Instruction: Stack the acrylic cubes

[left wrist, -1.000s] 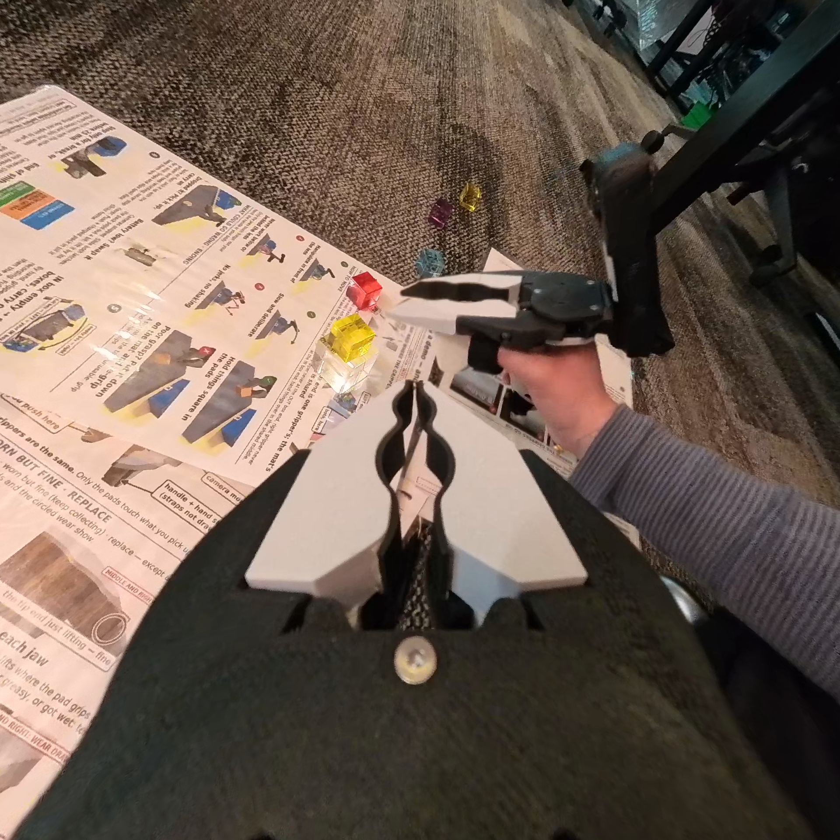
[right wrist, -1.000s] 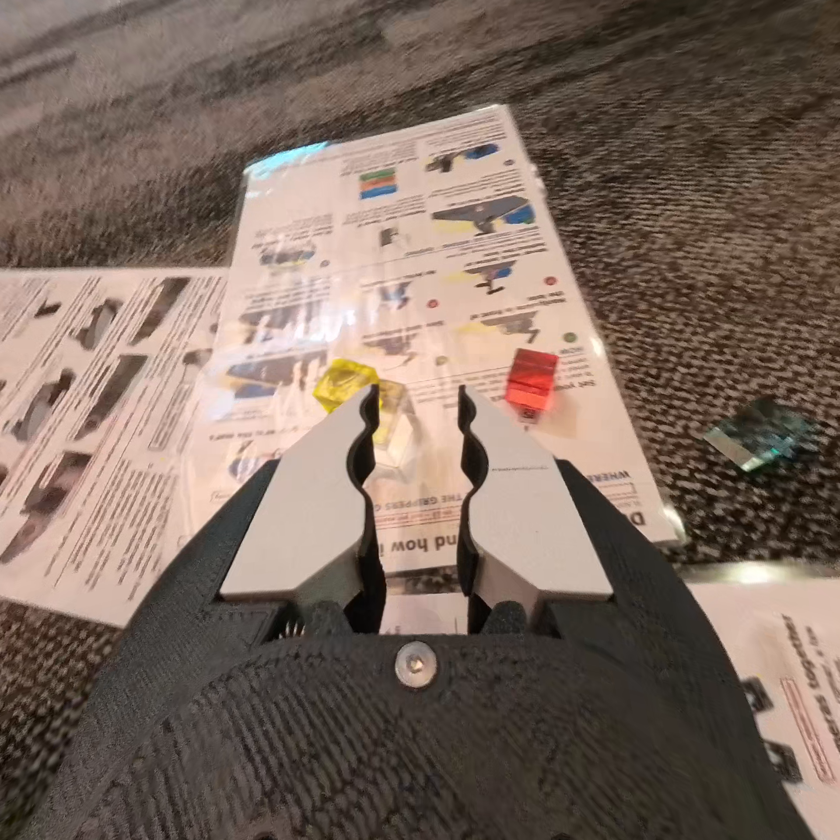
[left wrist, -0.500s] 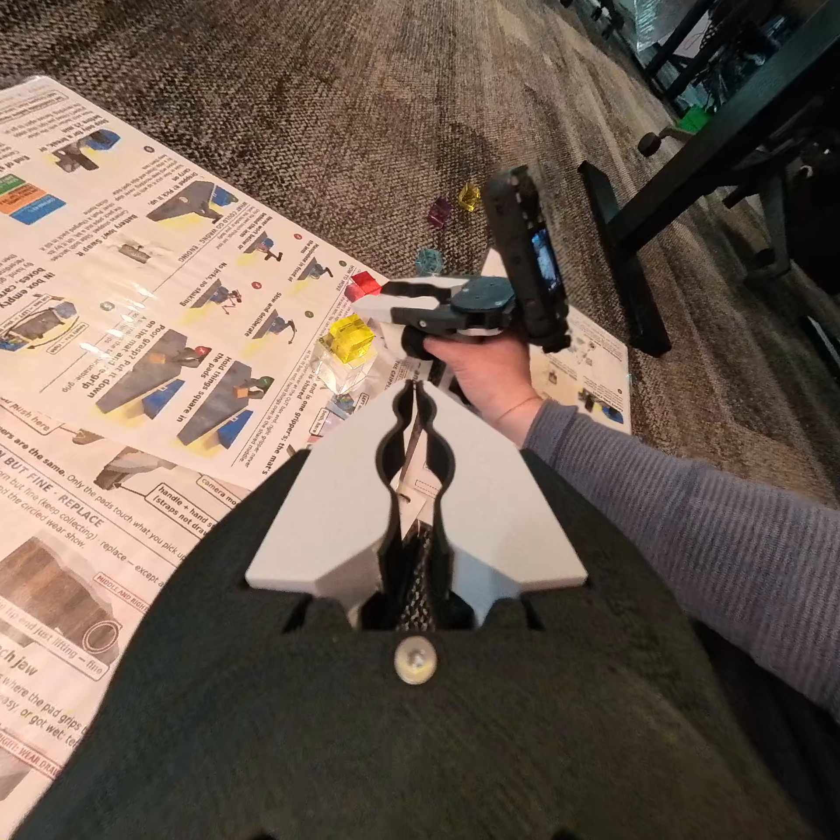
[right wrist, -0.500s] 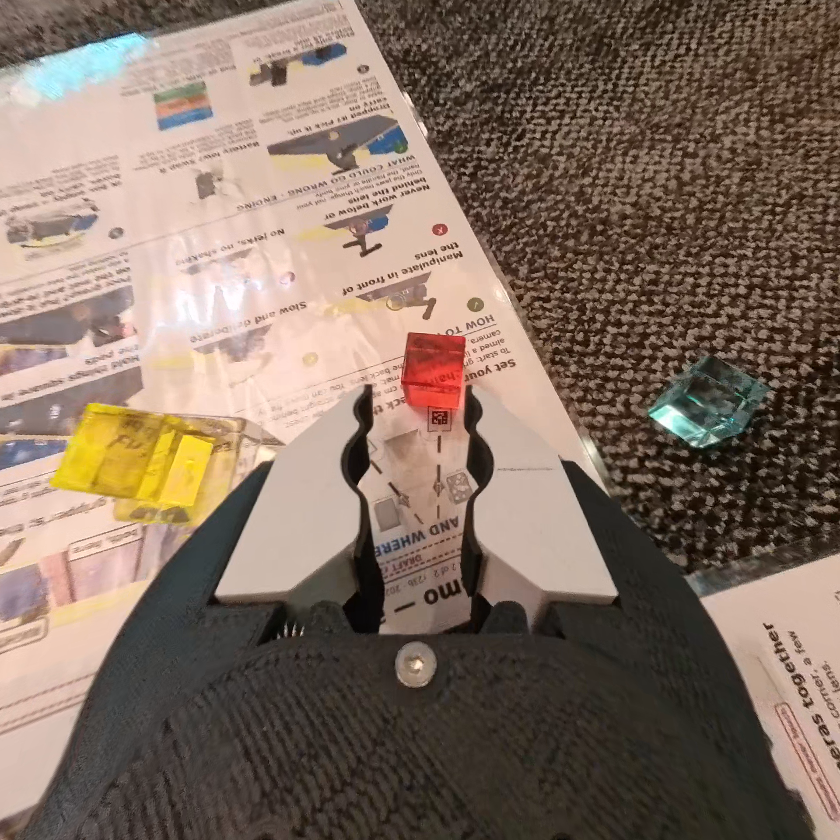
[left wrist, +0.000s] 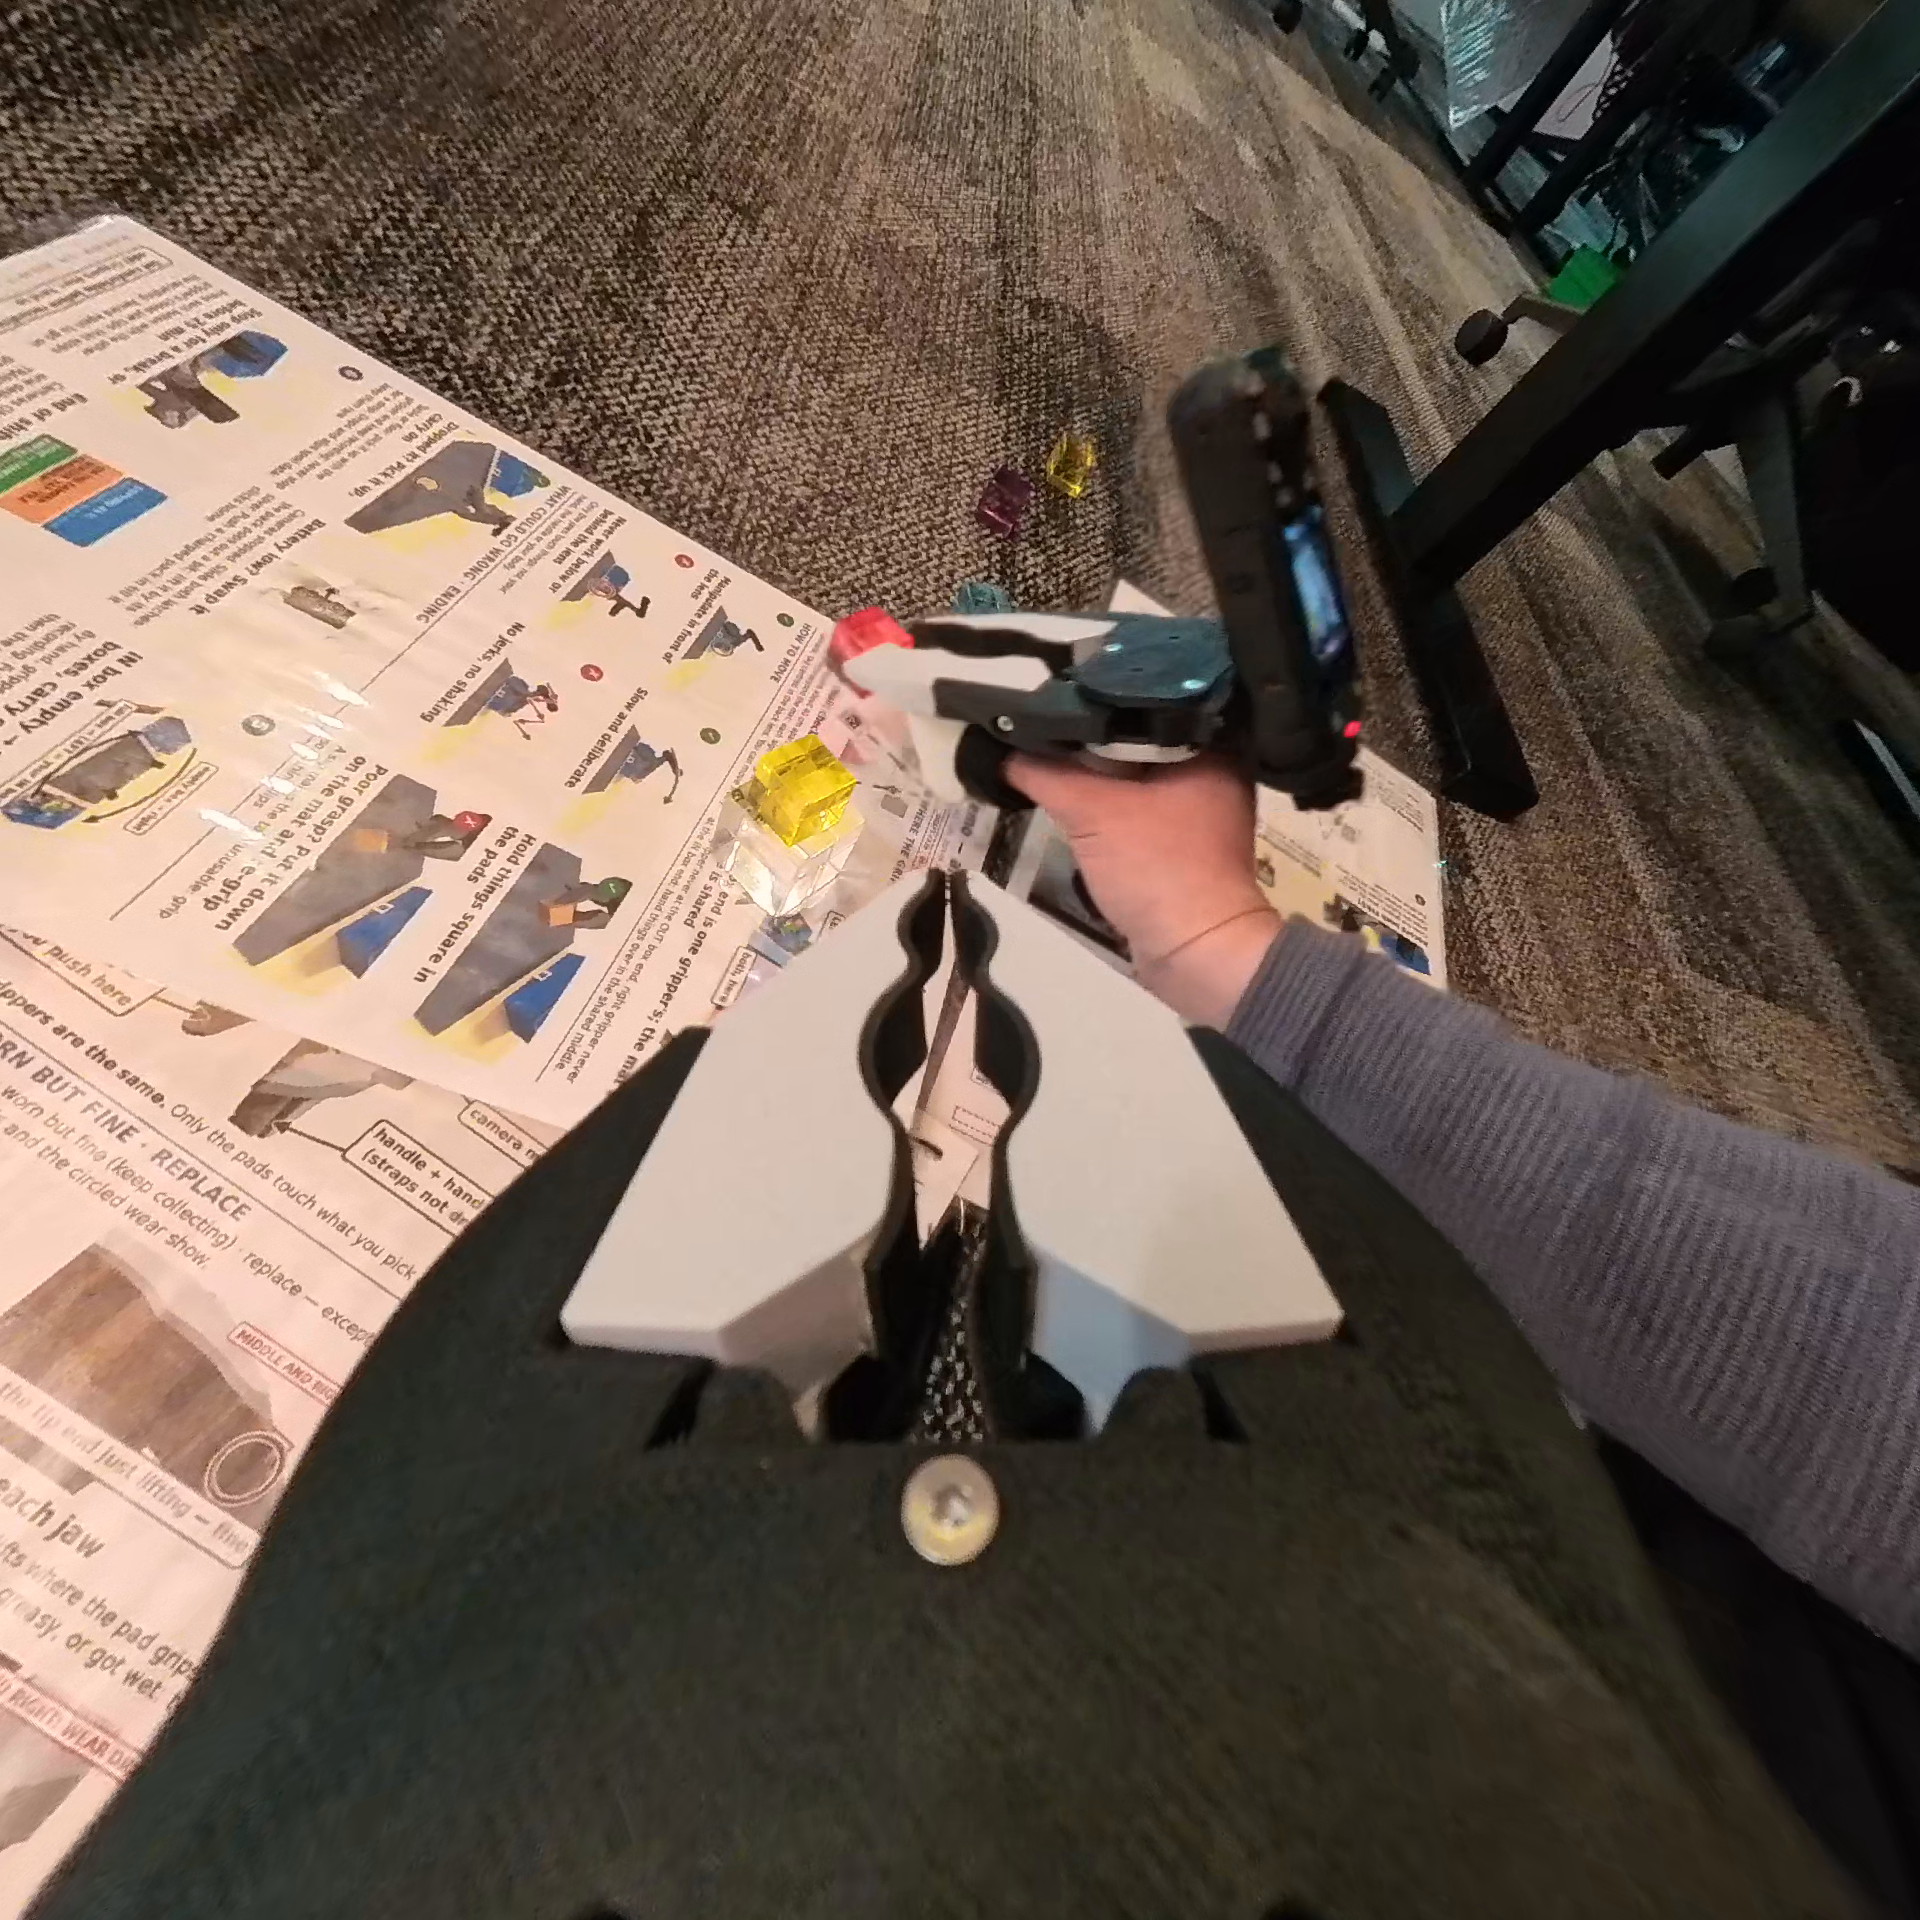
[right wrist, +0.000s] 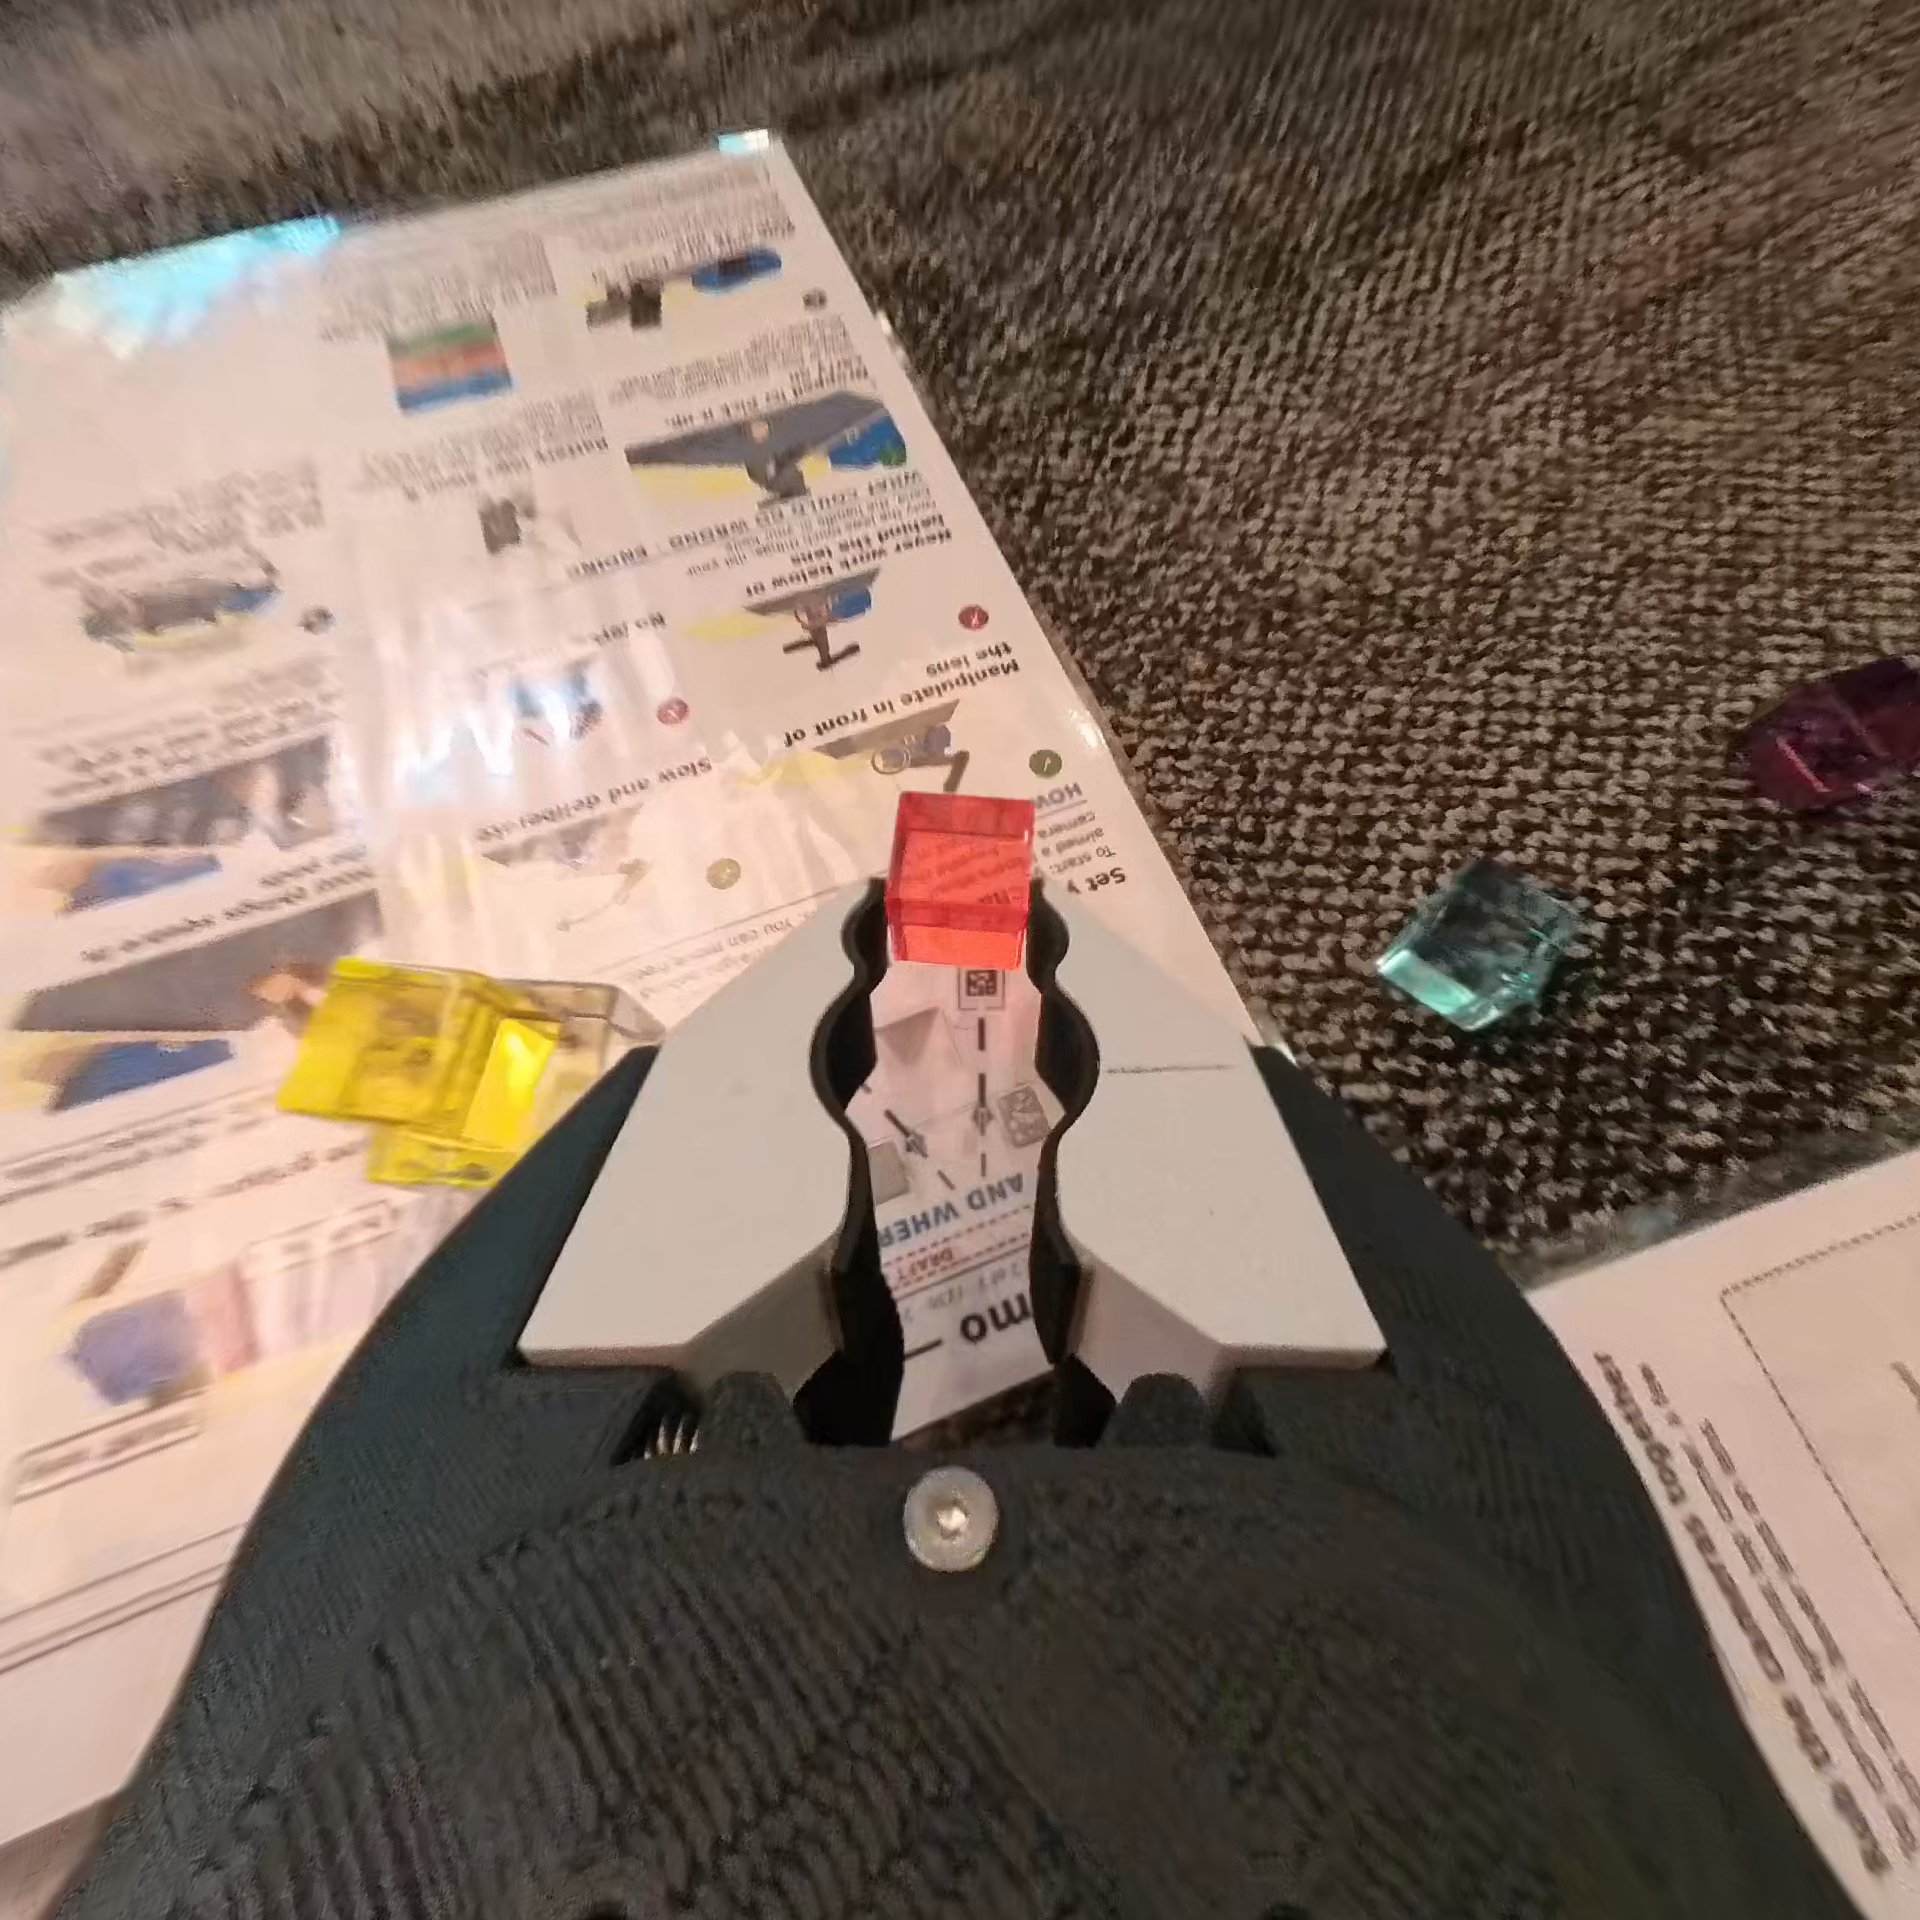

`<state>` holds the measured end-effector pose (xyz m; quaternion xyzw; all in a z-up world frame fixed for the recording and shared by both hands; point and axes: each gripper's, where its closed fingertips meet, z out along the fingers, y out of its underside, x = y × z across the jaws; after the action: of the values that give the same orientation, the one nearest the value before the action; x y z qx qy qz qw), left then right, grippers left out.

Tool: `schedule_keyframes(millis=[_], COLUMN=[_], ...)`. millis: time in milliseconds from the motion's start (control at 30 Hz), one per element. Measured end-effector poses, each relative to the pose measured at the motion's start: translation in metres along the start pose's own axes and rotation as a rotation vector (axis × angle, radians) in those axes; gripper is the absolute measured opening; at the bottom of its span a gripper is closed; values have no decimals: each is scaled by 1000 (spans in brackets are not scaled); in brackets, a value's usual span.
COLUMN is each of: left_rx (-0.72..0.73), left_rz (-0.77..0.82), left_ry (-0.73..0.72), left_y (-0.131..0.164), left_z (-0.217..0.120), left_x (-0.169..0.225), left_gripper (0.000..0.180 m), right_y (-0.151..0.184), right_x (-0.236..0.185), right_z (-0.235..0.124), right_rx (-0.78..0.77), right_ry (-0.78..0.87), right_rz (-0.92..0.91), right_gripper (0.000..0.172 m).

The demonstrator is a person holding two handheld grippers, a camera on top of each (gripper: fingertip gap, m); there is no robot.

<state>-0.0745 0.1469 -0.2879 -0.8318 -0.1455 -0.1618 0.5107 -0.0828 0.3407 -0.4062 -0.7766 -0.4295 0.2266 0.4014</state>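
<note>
My right gripper (right wrist: pixel 961 904) is shut on a small clear red cube (right wrist: pixel 961 883), its fingertips pressed on the cube's two sides, just above a laminated instruction sheet (right wrist: pixel 520 520). The left wrist view shows this gripper (left wrist: pixel 883 655) in a person's hand, with the red cube (left wrist: pixel 860 632) at its tips. My left gripper (left wrist: pixel 951 883) is shut and empty and hovers over the sheet (left wrist: pixel 312 623). Just ahead of it a yellow cube (left wrist: pixel 805 795) sits on a clear cube (left wrist: pixel 790 873). The yellow cube also shows in the right wrist view (right wrist: pixel 416 1049).
On the carpet beyond the sheet lie a teal cube (right wrist: pixel 1481 940), a purple cube (right wrist: pixel 1834 743) and a small yellow cube (left wrist: pixel 1070 468). Another printed sheet (right wrist: pixel 1766 1455) lies at the right. A black table leg (left wrist: pixel 1434 623) and chair bases stand at the far right. Spacing between my two grippers at the tips: around 25 cm.
My right gripper swung from the yellow and clear cubes to the red cube, closed on it and raised it slightly. My left gripper stayed shut and still.
</note>
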Motion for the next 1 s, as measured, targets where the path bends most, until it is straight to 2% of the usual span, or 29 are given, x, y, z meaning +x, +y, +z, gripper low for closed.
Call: schedule_keyframes(millis=[167, 400, 600, 800, 1000], left_rx=[10, 33, 35, 42, 40], left_rz=[-4, -19, -34, -41, -46], left_ry=[-3, 0, -4, -4, -1], left_y=[-1, -5, -5, -6, -6], left_z=[-2, -6, -7, -8, -7], left_x=[0, 0, -3, -4, -4], left_gripper=[0, 0, 0, 0, 0], right_y=[-20, -29, -20, -5, -7], right_x=[-24, -81, -92, -90, -88], right_z=[-37, -66, -60, -48, -48], right_rx=[79, 144, 119, 61, 65], right_ry=[-76, -147, -97, -62, -47], right_rz=[76, -36, -131, -138, -148], right_gripper=[24, 24, 25, 24, 24])
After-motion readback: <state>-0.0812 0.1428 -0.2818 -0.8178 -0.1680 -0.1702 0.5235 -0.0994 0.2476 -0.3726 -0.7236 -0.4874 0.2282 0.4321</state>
